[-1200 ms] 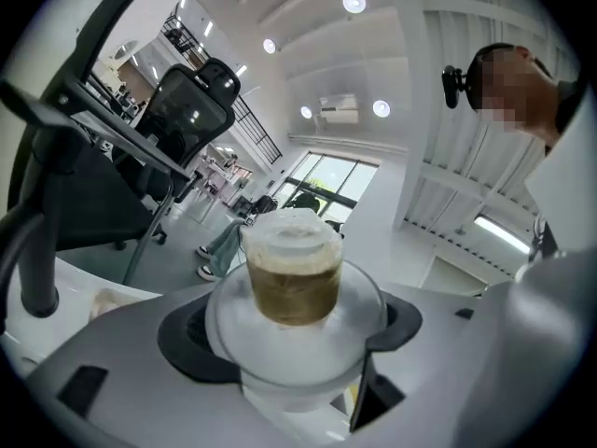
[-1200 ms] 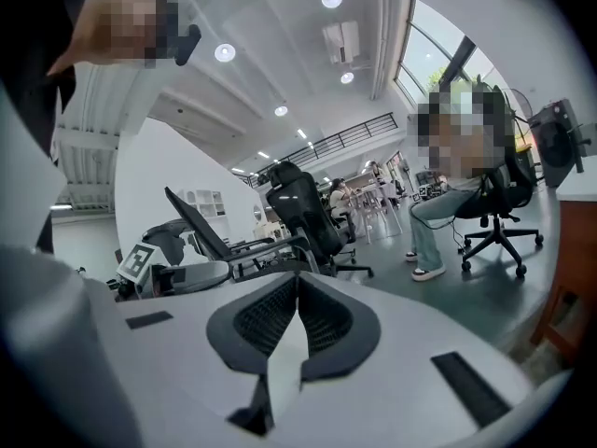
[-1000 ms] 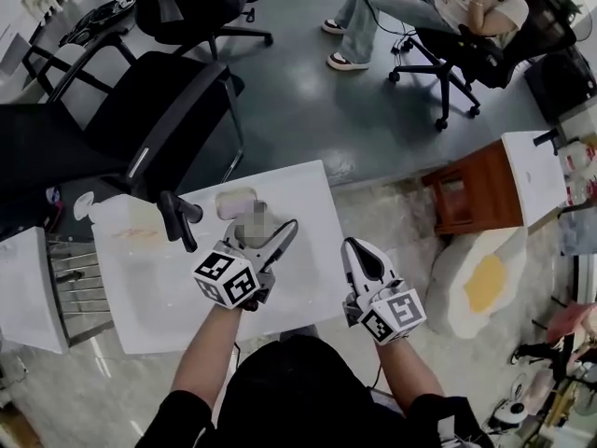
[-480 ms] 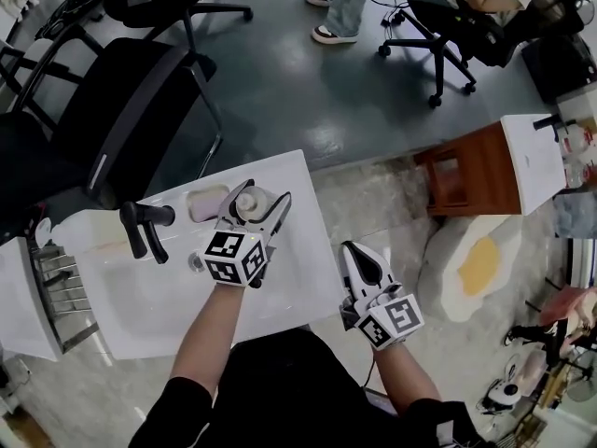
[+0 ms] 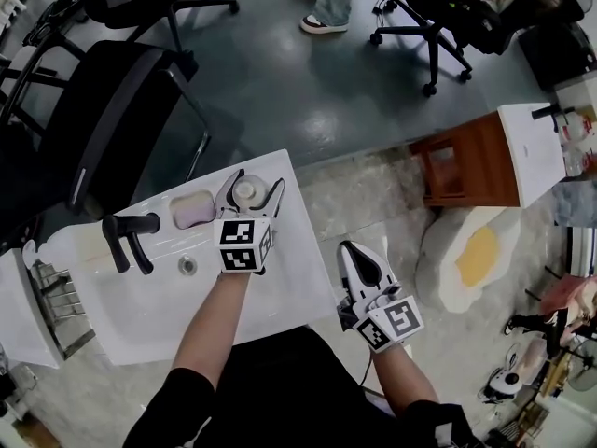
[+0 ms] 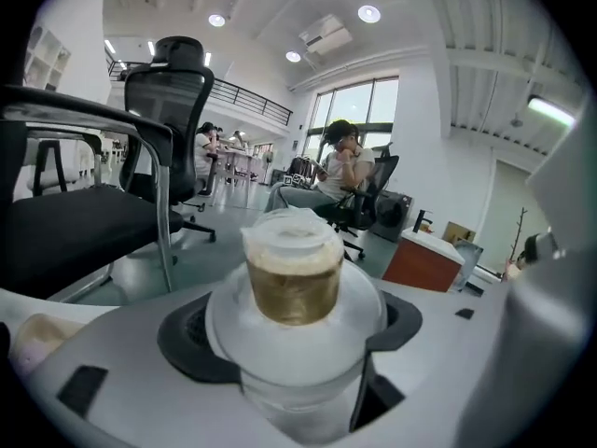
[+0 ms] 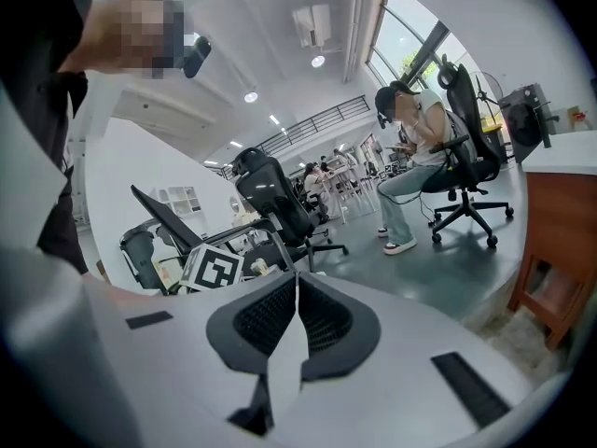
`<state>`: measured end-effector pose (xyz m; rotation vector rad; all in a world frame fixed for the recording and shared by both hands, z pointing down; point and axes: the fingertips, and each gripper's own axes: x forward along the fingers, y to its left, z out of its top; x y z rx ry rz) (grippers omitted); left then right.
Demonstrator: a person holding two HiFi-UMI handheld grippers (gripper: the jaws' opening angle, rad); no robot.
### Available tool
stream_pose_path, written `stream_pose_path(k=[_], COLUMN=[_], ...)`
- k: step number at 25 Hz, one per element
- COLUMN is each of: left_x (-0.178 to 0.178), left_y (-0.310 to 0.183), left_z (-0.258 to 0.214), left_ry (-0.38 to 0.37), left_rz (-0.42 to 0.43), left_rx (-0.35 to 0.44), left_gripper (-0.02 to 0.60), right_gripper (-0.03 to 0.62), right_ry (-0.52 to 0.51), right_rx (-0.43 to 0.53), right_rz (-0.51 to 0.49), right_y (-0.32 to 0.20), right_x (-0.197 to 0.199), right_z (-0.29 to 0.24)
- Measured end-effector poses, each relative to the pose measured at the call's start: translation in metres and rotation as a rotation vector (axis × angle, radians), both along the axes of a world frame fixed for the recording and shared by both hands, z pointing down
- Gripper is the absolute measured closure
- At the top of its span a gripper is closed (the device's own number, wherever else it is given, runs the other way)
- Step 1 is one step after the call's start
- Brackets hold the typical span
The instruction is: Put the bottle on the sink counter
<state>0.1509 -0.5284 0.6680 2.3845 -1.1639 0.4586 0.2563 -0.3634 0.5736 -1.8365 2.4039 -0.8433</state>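
- Your left gripper (image 5: 251,186) has the bottle (image 6: 293,283) clamped, jaws spread wide around its clear body.
- The bottle stands upright at the sink counter's (image 5: 300,250) back right corner, just beside the pink soap dish (image 5: 193,211); you cannot tell whether its base touches.
- Left to do, likely: settle it and let go.
- Your right gripper (image 5: 355,250) hangs closed and empty, off the counter's right edge.

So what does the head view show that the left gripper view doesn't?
Only the head view: the black faucet, the sink drain and the shut right gripper. Only the left gripper view: the amber liquid in the bottle, and ceiling lights. Both: the left gripper clamped around that bottle, and the black office chair.
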Motion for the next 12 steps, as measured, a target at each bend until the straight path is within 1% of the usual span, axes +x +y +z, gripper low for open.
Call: stream_pose_path(k=[6,12], left_x=[0.003,0.000], left_y=[-0.009,-0.018], left_z=[0.006,0.012], left_ry=[-0.056,-0.127], left_rz=[-0.002,-0.038], left_rx=[0.022,0.034], left_gripper=[0.232,0.232], right_gripper=[0.562,0.562], right_ry=[-0.014,-0.029], right_rx=[-0.007,-0.002], right_rz=[0.019,0.026], right_y=[0.002,0.003], right_x=[0.010,0.010], right_z=[0.003,0.003])
